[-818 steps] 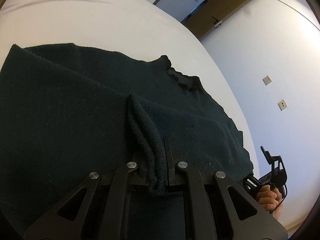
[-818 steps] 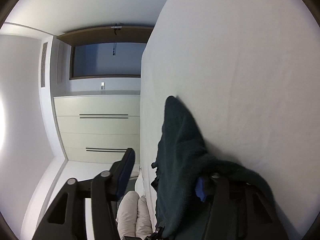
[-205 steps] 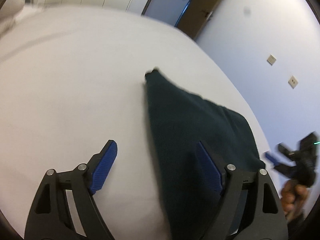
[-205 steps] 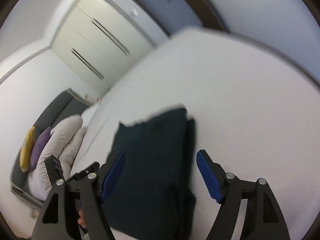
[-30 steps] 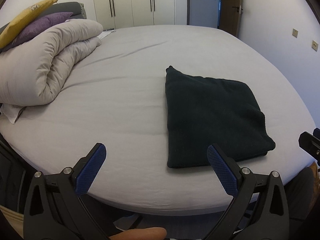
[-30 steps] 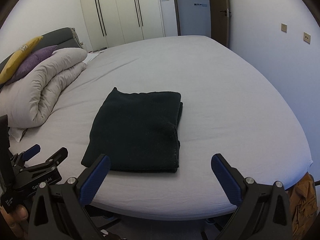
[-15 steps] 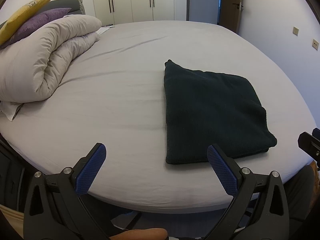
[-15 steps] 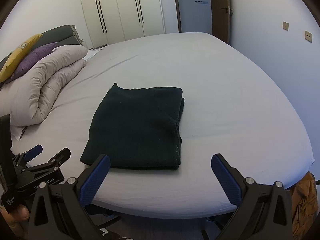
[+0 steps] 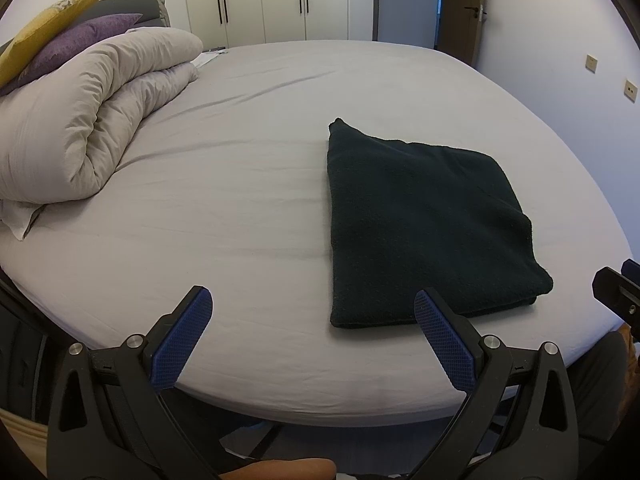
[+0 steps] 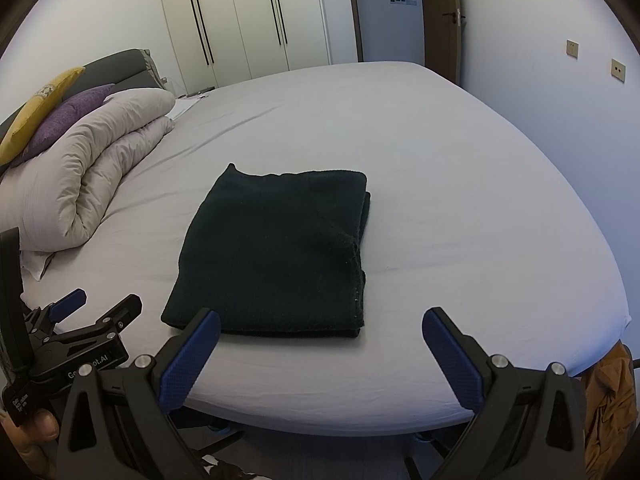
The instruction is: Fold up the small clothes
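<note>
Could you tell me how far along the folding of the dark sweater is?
Folding looks finished: the sweater lies as a flat rectangle on the bed. Nothing is in hand; the left gripper and right gripper are open and clear of it. No other clothes left to fold show.

Dark green sweater, pale grey bedsheet, yellow pillow, purple pillow.

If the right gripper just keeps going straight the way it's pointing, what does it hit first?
Most likely the folded dark sweater on the bed. The right gripper, jaws open, aims just past the sweater's near edge, though depth is hard to judge in this fisheye view.
</note>
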A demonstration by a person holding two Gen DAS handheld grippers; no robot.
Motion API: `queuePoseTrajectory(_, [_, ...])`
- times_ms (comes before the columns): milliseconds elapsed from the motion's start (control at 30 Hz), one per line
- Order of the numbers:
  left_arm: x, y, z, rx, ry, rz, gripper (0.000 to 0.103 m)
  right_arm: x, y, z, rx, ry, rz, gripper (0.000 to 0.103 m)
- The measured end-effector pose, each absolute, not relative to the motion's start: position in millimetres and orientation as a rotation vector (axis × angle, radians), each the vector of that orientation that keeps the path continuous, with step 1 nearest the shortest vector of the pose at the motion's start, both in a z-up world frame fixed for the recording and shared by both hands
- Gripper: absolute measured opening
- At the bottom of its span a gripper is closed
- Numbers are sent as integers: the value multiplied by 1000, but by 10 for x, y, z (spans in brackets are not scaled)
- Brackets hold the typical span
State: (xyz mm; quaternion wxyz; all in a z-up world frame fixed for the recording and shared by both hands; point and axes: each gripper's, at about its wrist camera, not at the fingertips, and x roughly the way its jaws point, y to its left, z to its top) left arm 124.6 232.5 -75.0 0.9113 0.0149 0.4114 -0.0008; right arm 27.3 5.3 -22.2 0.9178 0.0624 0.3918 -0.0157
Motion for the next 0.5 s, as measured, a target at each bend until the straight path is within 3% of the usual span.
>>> queuePoseTrajectory(500, [1243,2362,-747,24,854,-6,103,258,70,-234,131,810,-32,103])
